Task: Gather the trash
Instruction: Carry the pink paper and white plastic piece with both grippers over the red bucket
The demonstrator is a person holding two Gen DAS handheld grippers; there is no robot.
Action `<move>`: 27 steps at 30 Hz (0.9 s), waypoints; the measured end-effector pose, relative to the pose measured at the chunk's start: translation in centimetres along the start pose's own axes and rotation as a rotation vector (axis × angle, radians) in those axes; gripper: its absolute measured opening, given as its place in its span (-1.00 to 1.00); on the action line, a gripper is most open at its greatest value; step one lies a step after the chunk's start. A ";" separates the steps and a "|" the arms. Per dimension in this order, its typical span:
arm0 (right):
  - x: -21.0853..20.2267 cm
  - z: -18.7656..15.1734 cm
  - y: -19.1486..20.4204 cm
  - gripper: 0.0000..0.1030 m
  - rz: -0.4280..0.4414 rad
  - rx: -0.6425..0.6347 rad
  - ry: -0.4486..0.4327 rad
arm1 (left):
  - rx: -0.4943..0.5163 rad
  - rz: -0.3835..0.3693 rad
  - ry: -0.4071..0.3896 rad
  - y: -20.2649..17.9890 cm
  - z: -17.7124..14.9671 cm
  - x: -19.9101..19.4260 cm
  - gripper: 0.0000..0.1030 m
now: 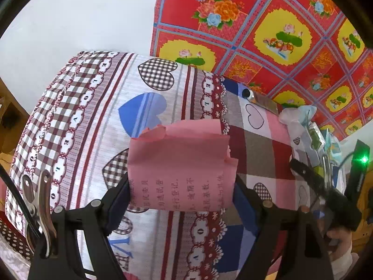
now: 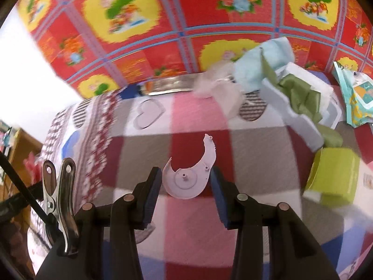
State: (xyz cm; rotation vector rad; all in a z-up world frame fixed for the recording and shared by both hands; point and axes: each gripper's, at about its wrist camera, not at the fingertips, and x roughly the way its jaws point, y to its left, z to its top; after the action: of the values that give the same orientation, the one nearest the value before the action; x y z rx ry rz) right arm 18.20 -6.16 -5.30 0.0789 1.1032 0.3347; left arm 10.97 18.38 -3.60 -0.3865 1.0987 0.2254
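Left wrist view first: the left tool (image 1: 180, 191) is clamped on a torn pink paper (image 1: 179, 163) with printed text, its pads pinching the lower edges while the sheet stands up above the patchwork bedspread (image 1: 93, 116). Over in the right wrist view, the right tool (image 2: 185, 184) has a broken white plastic piece (image 2: 188, 177) between its pads, curved like a crescent. The right pad looks to press its edge, the left pad sits just beside it, and I'd call that a grip, with the piece apparently lifted clear of the cloth.

So both tools are loaded, and the pickup step looks done on each side. Next comes the carry to wherever the trash is meant to go. No bin shows anywhere, so finding one is the first need, then keeping both clamps tight on the way.

More waits at the far right: a white foam tray (image 2: 300, 107) with green ribbon (image 2: 300, 93), a lime-green box (image 2: 333, 175) nearer, a crumpled teal packet (image 2: 356, 98) and pale tissue. Beyond the bed hangs a red floral cloth (image 2: 186, 35) against a white wall (image 1: 81, 16).
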 end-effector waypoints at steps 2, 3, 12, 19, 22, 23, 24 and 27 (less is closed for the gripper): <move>-0.7 -0.4 1.2 -0.15 0.015 -0.007 -0.004 | 0.003 -0.002 -0.001 0.4 -0.1 -0.2 0.63; -1.0 -0.7 1.7 -0.15 0.021 -0.008 -0.006 | 0.004 -0.004 -0.002 0.7 -0.2 -0.4 0.63; -2.9 -2.9 7.6 -0.15 0.087 -0.062 -0.033 | 0.035 -0.017 -0.020 3.3 -2.1 -1.8 0.63; -2.9 -4.7 11.7 -0.15 0.137 -0.101 -0.033 | 0.055 0.005 -0.040 5.7 -4.4 -3.3 0.63; -3.0 -5.1 13.6 -0.15 0.156 -0.149 -0.026 | 0.027 0.009 -0.051 6.9 -4.9 -4.2 0.62; -2.9 -5.1 14.0 -0.15 0.162 -0.160 -0.024 | 0.016 0.017 -0.055 7.2 -5.1 -4.4 0.62; -2.9 -5.2 14.5 -0.15 0.169 -0.177 -0.022 | 0.008 0.020 -0.058 7.5 -5.3 -4.6 0.62; -3.0 -5.3 16.1 -0.15 0.193 -0.231 -0.019 | -0.020 0.025 -0.070 8.3 -5.9 -5.3 0.62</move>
State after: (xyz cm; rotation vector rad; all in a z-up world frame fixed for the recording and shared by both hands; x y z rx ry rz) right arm 8.63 7.61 -1.50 -0.0171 1.0336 0.6306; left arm 0.76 23.60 -2.81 -0.3802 1.0335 0.2705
